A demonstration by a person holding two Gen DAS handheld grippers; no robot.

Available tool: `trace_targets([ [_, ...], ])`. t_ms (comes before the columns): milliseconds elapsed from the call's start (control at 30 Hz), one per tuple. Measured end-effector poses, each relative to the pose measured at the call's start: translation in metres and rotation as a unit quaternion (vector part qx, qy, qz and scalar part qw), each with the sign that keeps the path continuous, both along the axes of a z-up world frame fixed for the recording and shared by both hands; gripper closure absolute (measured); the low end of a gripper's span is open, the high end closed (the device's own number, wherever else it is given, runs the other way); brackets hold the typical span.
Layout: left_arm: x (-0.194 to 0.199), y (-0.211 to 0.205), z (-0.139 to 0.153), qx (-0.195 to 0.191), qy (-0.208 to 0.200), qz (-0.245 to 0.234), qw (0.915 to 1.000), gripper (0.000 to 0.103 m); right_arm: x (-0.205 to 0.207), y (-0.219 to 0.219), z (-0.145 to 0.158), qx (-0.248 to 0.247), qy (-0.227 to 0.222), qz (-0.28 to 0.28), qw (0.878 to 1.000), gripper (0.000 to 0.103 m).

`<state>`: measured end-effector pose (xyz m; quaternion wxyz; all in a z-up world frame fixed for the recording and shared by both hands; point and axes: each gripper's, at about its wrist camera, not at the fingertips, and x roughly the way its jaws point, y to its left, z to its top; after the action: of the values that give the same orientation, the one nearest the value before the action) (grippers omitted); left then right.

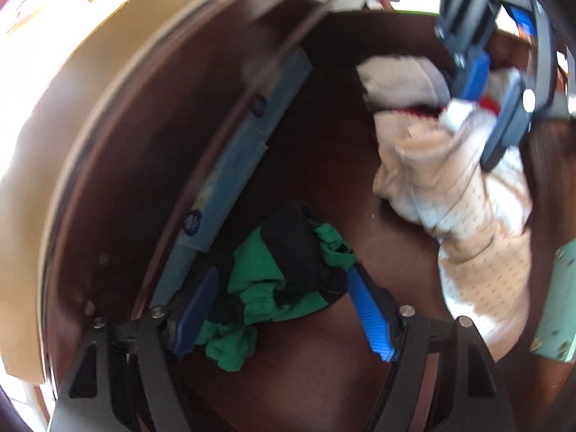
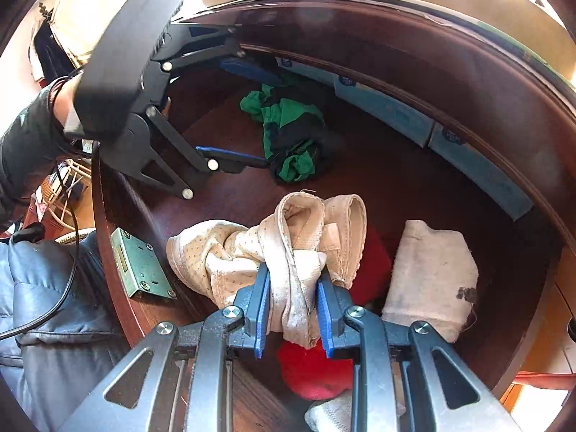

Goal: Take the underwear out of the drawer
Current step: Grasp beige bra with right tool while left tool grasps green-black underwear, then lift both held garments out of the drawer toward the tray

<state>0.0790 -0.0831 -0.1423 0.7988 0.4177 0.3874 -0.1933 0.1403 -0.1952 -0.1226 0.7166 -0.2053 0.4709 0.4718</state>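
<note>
The beige underwear [image 2: 288, 252] is clamped between the right tongs [image 2: 293, 309] and held bunched over the dark wooden drawer [image 2: 414, 187], above a red garment [image 2: 313, 370]. The left tongs [image 1: 284, 309] are spread wide around a green-and-black garment [image 1: 288, 273] lying on the drawer floor; whether the pads touch it cannot be told. Blue boxes [image 2: 396, 111] are lined along the far wall.

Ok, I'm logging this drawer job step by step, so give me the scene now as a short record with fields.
place: open wooden drawer
right gripper: shut on beige underwear
left gripper: open, jaws either side of green and black underwear
also in drawer: red cloth, folded white cloth, blue boxes along the back
</note>
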Motion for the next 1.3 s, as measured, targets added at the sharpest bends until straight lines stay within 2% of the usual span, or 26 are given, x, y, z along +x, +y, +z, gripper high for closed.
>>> trace_targets([
  [100, 0.002, -0.006, -0.009, 0.025, -0.005, -0.01, 0.9996, 0.028, 0.002, 0.003, -0.003, 0.0, 0.005, 0.002, 1.0, 0.077],
  [267, 0.01, -0.009, -0.016, 0.029, 0.003, -0.009, 0.9995, 0.028, 0.004, 0.005, -0.006, -0.001, 0.016, 0.005, 1.0, 0.074],
  [300, 0.011, -0.008, -0.015, 0.023, 0.007, -0.003, 0.9997, 0.034, 0.004, 0.005, -0.007, -0.002, 0.017, 0.005, 1.0, 0.074],
  [333, 0.014, -0.007, -0.015, 0.013, 0.018, 0.004, 0.9997, 0.049, 0.005, 0.006, -0.007, -0.002, 0.017, 0.005, 1.0, 0.074],
  [400, 0.024, -0.009, -0.014, 0.004, 0.027, 0.021, 0.9994, 0.068, 0.005, 0.006, -0.007, -0.003, 0.015, 0.005, 1.0, 0.074],
  [533, 0.025, -0.002, -0.005, -0.03, 0.037, 0.043, 0.998, 0.082, 0.004, 0.008, -0.009, -0.001, 0.011, 0.005, 1.0, 0.074],
  [733, 0.011, 0.009, 0.019, -0.074, 0.026, 0.056, 0.9953, 0.085, -0.002, 0.004, -0.005, 0.005, 0.0, 0.003, 1.0, 0.074],
  [1033, -0.006, 0.032, 0.059, -0.128, 0.002, 0.093, 0.9875, 0.087, -0.022, 0.001, 0.003, 0.01, -0.051, 0.004, 0.999, 0.077],
  [1100, -0.022, 0.032, 0.063, -0.148, -0.001, 0.109, 0.983, 0.088, -0.026, 0.002, 0.004, 0.007, -0.058, 0.006, 0.998, 0.078],
  [1300, -0.03, 0.059, 0.076, -0.215, -0.014, 0.155, 0.9642, 0.088, -0.04, -0.004, 0.009, 0.024, -0.081, 0.002, 0.996, 0.08],
])
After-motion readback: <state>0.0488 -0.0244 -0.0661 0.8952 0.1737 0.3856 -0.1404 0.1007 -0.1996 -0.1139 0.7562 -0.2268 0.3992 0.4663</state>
